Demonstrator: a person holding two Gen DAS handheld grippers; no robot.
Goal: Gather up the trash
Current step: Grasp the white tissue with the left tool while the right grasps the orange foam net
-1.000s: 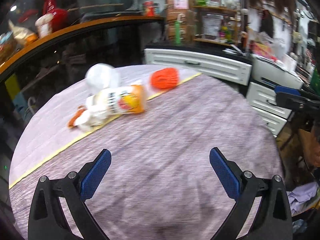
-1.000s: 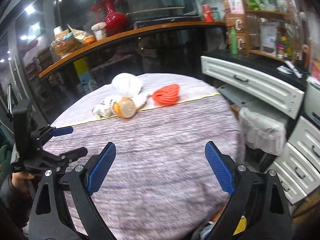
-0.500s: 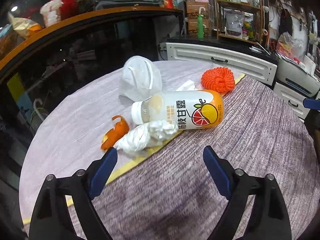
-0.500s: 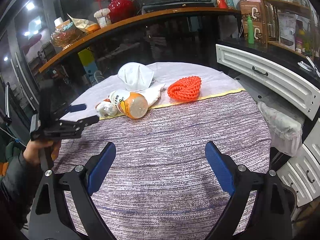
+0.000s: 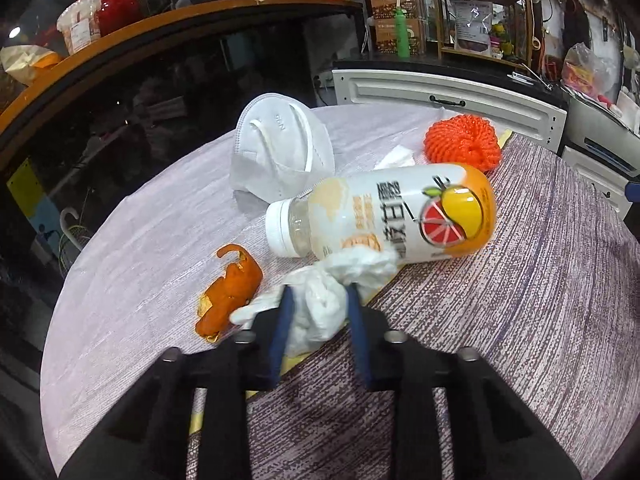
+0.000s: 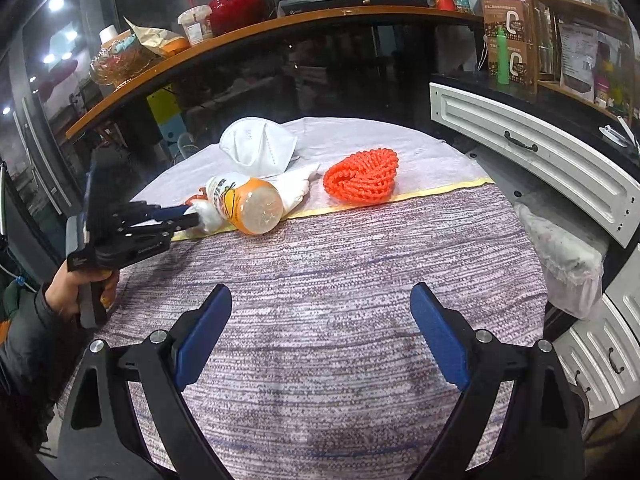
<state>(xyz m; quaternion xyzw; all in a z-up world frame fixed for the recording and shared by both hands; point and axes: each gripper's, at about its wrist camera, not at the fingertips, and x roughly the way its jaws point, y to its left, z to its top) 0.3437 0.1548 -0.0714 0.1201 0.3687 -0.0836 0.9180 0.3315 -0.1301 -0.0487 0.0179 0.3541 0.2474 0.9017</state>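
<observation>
Trash lies on a round cloth-covered table. There is a crumpled white tissue, a juice bottle on its side, a white face mask, an orange foam net and a piece of orange peel. My left gripper is closing, and its blue pads press on the tissue just in front of the bottle. In the right wrist view a person's hand holds that left gripper at the bottle. My right gripper hangs open over bare cloth nearer the table's front, with nothing between its fingers.
White drawer cabinets stand close to the table's right side, with a plastic-lined bin below them. A curved wooden counter with jars and a red vase runs behind. Another white tissue lies behind the bottle.
My left gripper moved forward to the trash pile, and its jaws went from wide open to closed around the crumpled tissue. The right gripper came a little closer to the pile and stayed open.
</observation>
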